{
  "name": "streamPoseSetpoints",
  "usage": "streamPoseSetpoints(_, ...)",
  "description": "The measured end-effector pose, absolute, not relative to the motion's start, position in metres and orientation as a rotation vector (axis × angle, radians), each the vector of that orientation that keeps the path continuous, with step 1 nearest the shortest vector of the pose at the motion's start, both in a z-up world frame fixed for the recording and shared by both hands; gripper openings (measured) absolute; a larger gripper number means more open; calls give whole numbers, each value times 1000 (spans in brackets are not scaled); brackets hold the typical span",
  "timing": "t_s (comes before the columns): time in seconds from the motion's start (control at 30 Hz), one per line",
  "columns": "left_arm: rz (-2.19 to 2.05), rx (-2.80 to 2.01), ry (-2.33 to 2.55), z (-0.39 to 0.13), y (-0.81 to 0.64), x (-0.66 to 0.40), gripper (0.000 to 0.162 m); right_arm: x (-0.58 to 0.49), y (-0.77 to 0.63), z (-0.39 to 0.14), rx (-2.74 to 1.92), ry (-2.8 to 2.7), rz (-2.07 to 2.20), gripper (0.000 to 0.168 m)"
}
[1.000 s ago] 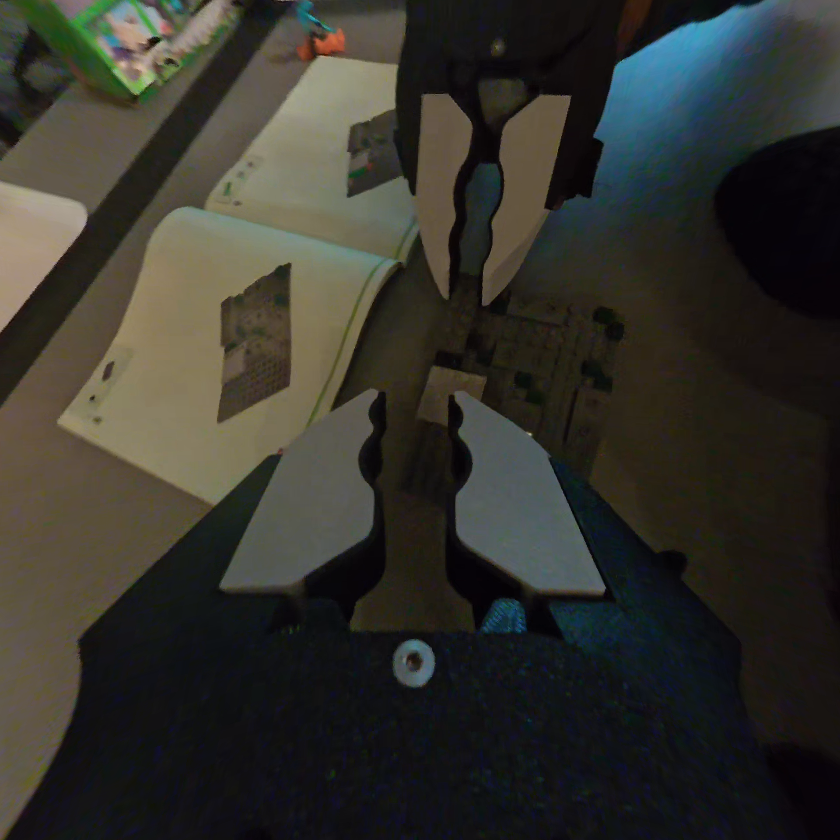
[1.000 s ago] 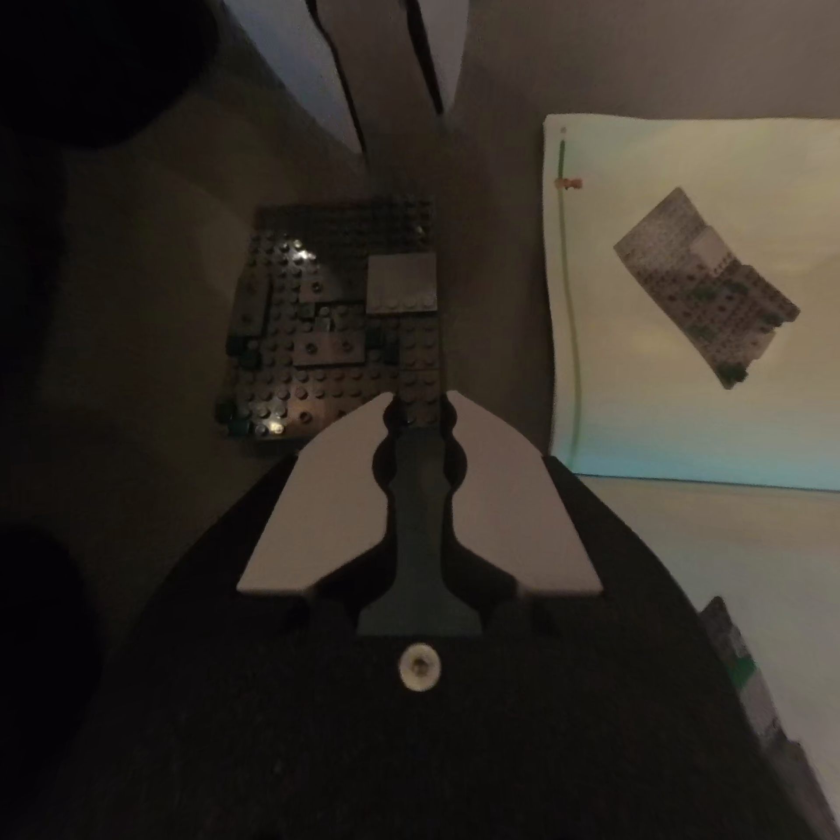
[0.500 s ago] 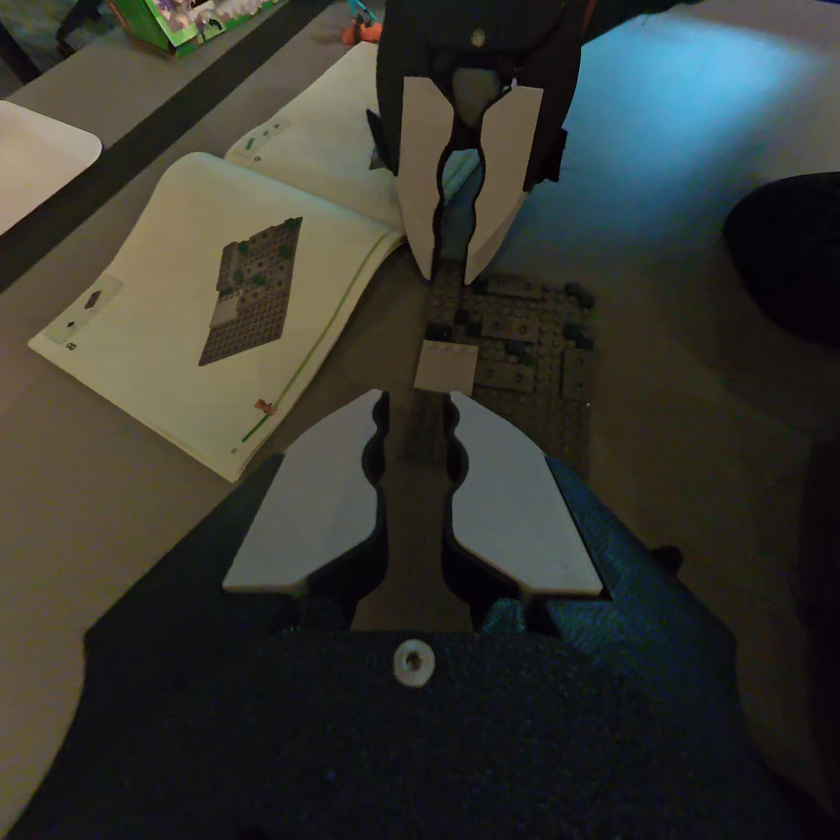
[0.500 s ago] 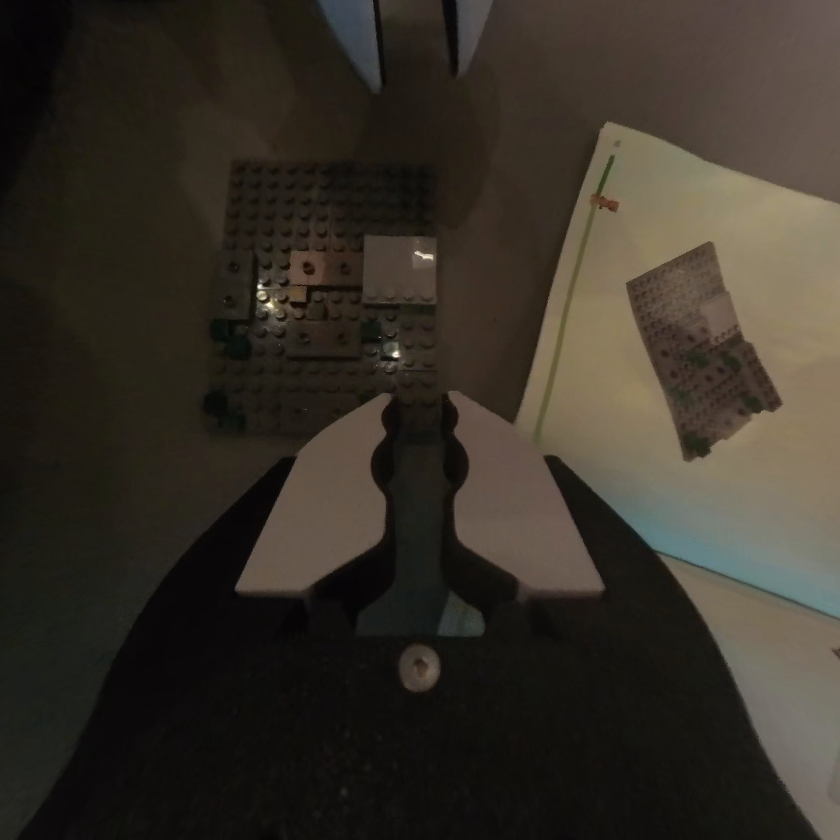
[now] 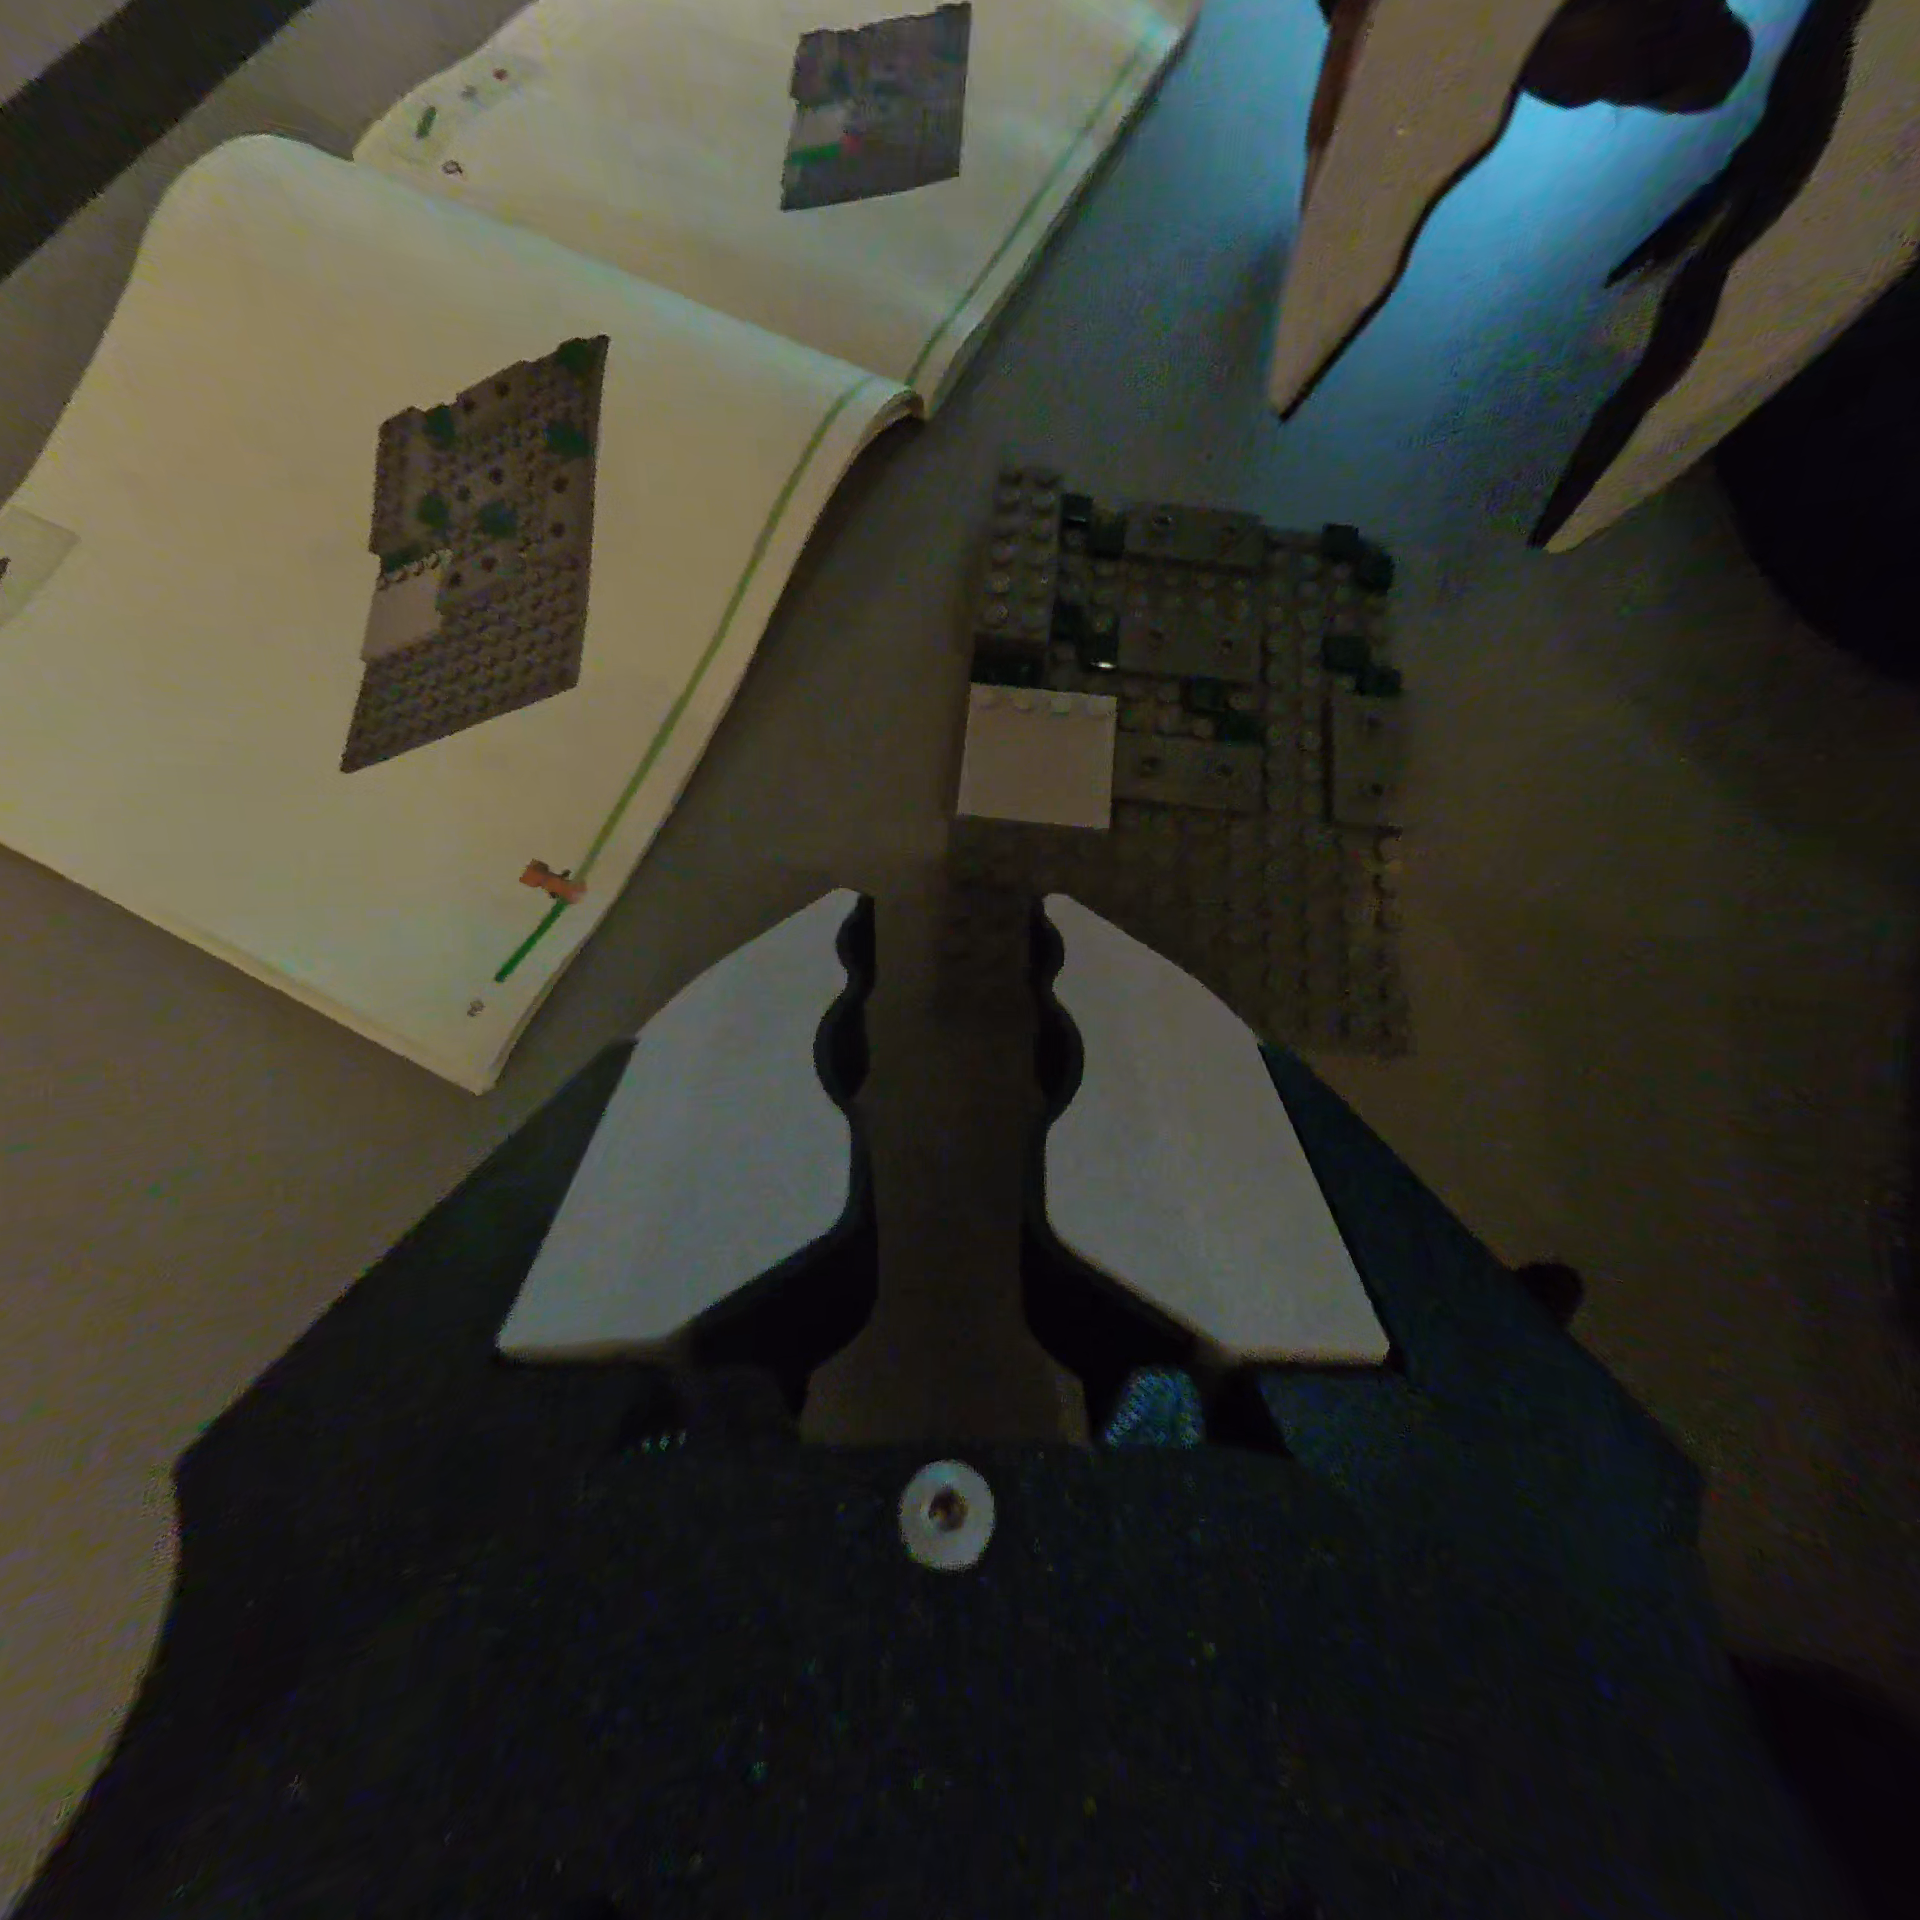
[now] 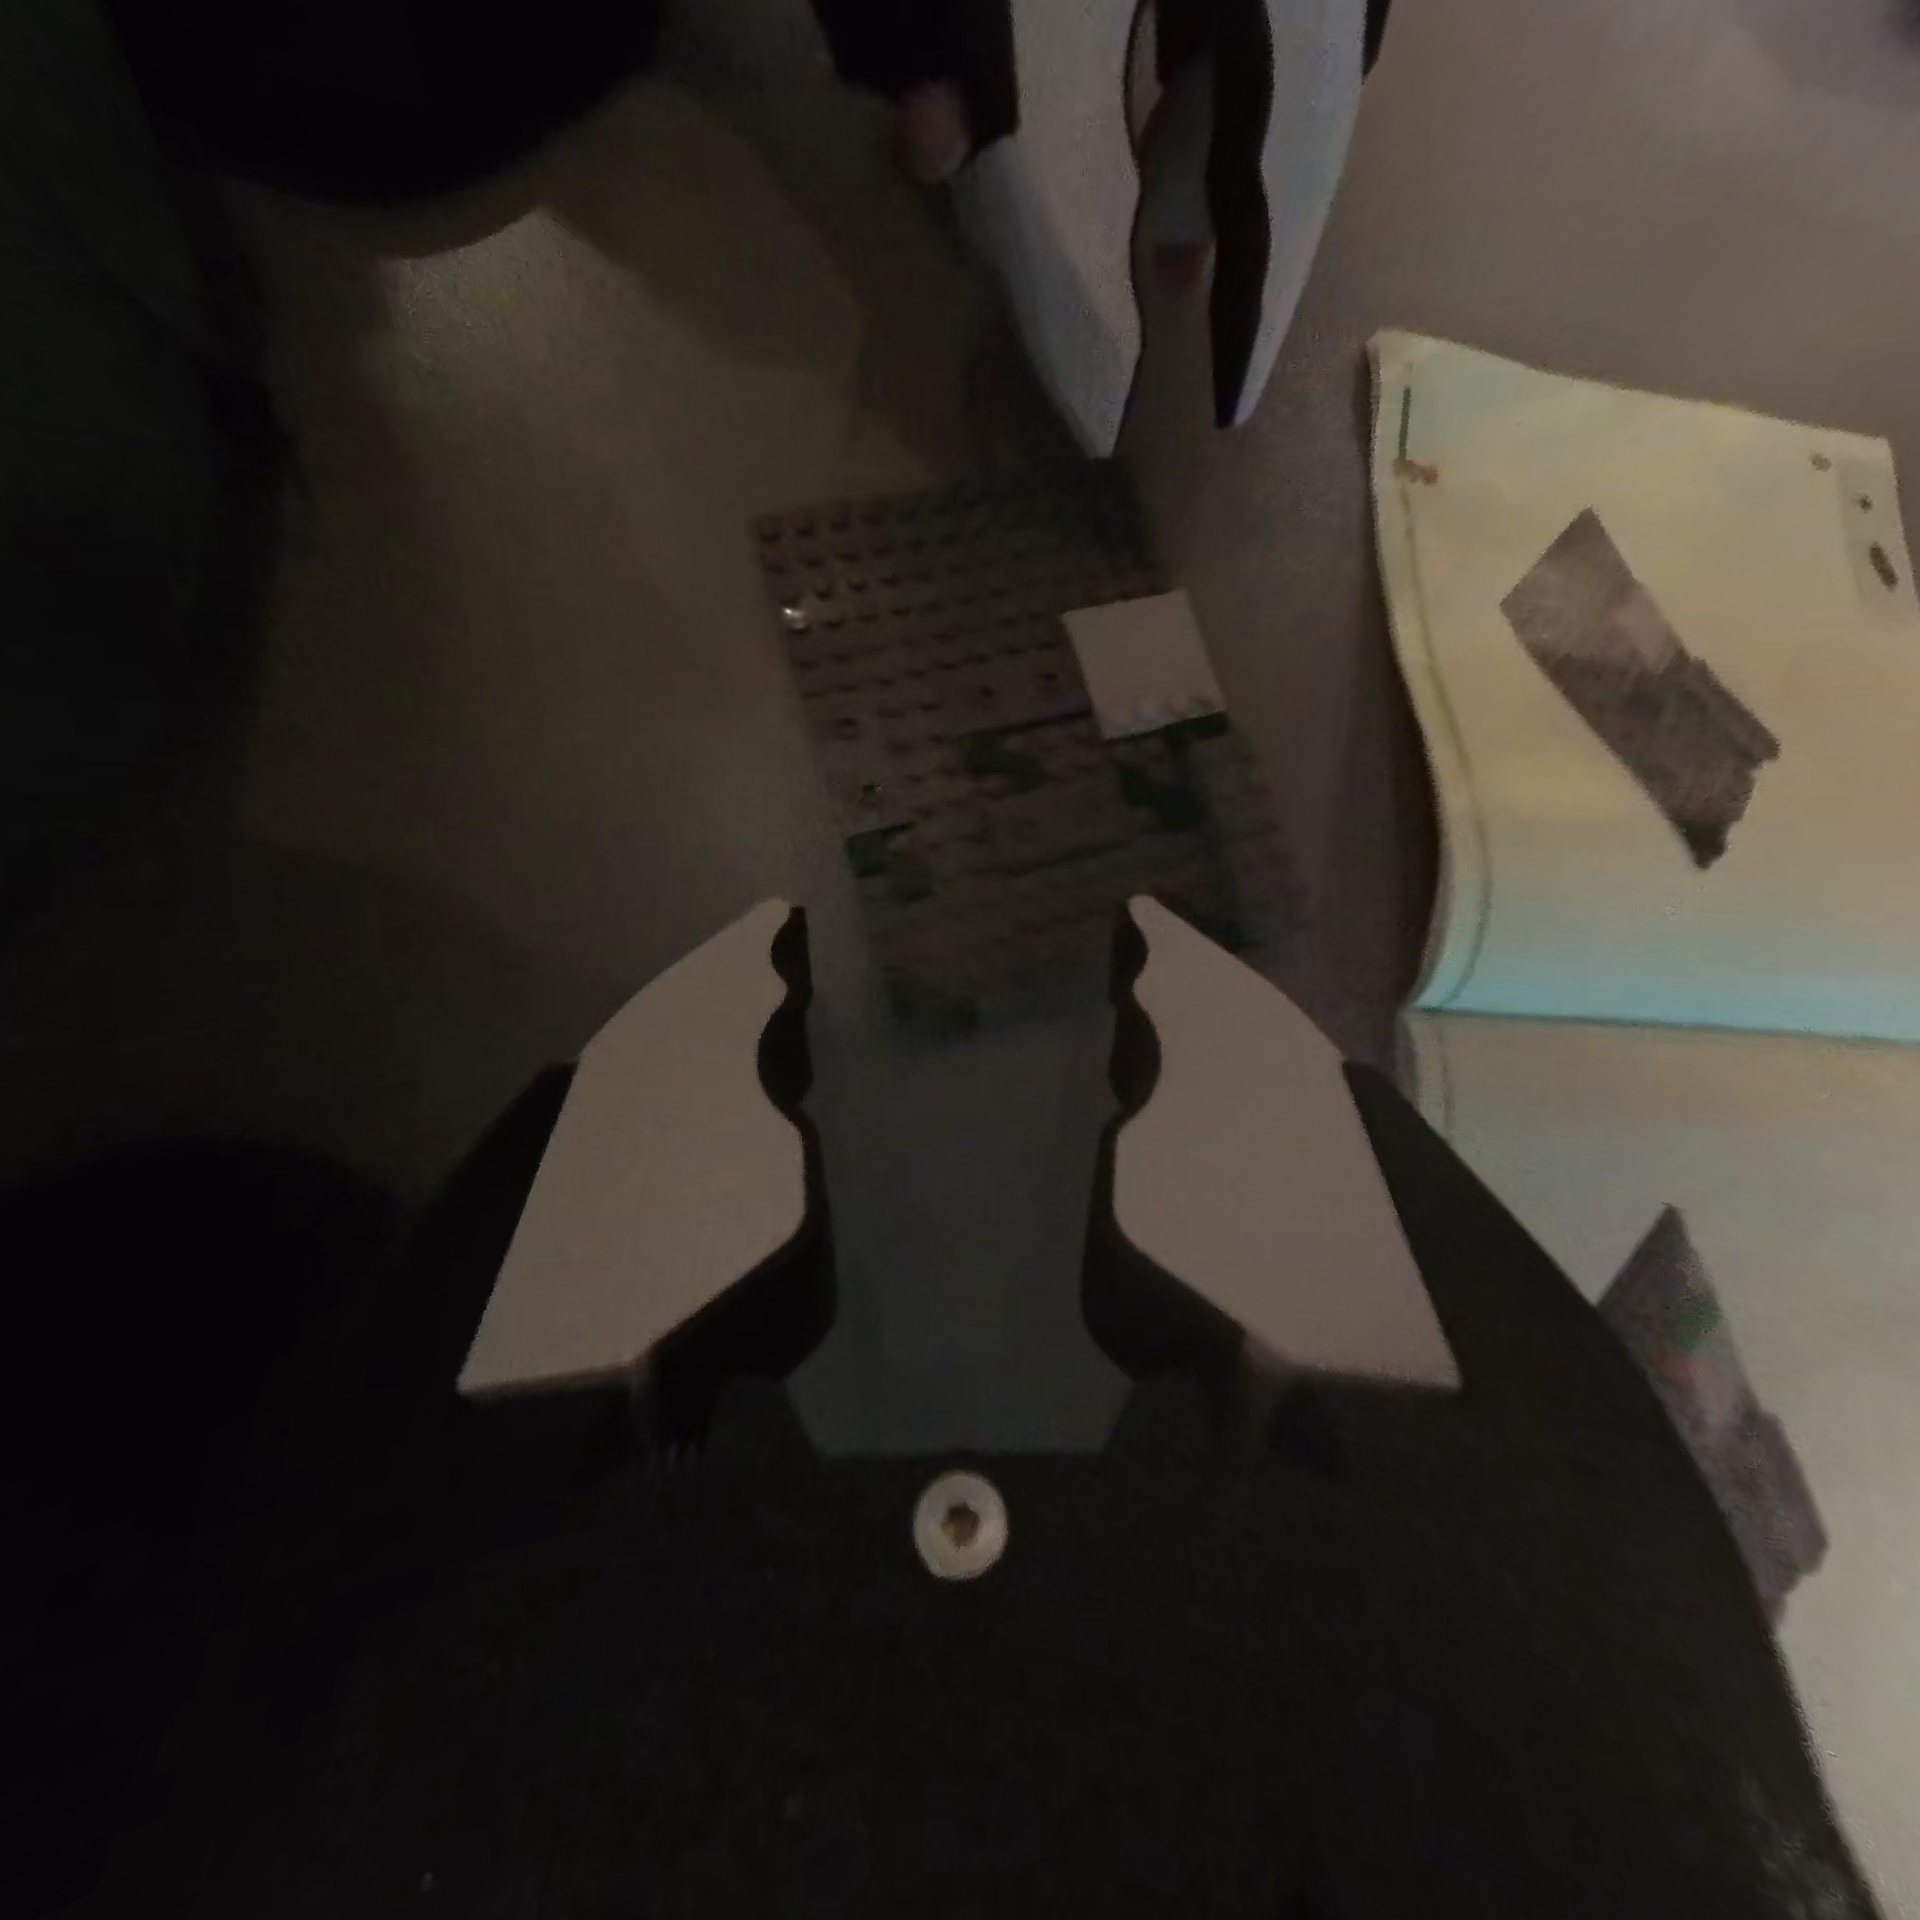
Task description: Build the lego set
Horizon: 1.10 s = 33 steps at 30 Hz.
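A dark grey studded baseplate [image 5: 1226,904] lies on the table, with flat grey plates and small dark green pieces on its far half. A smooth light grey tile [image 5: 1039,764] sits at its left edge. My left gripper [image 5: 951,909] hovers over the plate's near left corner, jaws a little apart and empty. My right gripper [image 5: 1413,478] hangs beyond the plate's far right corner, jaws wide apart and empty. In the right wrist view the right gripper [image 6: 961,909] is over the near edge of the baseplate [image 6: 935,644]. The tile [image 6: 1143,665] and left gripper [image 6: 1164,431] lie beyond.
An open instruction booklet [image 5: 312,623] lies left of the plate; it also shows in the right wrist view [image 6: 1610,727]. A dark round object [image 5: 1849,540] sits to the right of the plate. A black strip [image 5: 83,125] crosses the table at the far left. The gap from one gripper's tips to the other's is roughly 12 centimeters. It is some 4 centimeters from my left tips to the smooth light grey tile [image 5: 1039,764]. It is also in sight in the right wrist view [image 6: 1138,640].
My right gripper has opened wider and swung from the plate's far left edge to beyond its far right corner. My left gripper keeps the same small gap and has come closer to the plate.
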<state>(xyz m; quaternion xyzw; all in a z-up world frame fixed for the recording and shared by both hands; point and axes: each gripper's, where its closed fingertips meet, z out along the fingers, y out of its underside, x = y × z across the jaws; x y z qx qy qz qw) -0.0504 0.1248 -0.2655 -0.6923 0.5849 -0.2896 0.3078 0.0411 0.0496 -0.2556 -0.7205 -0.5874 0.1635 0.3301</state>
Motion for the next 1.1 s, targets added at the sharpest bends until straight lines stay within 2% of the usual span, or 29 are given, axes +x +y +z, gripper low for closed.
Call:
streamPoseSetpoints(0.23, -785, -1846, 1707, -281, 124, -48, 26, 45, 44, -272, -2112, -1203, 400, 32)
streamPoseSetpoints(0.43, -785, -1828, 1746, -284, 115, -45, 18, 57, 49, -283, -2098, -1260, 365, 19)
streamPoseSetpoints(0.87, -746, -1851, 1745, -285, 91, -40, 19, 71, 75, -286, -2012, -1484, 429, 18)
streamPoseSetpoints(1.1, -711, -1823, 1683, -271, 95, -41, 20, 70, 90, -256, -1967, -1309, 455, 18)
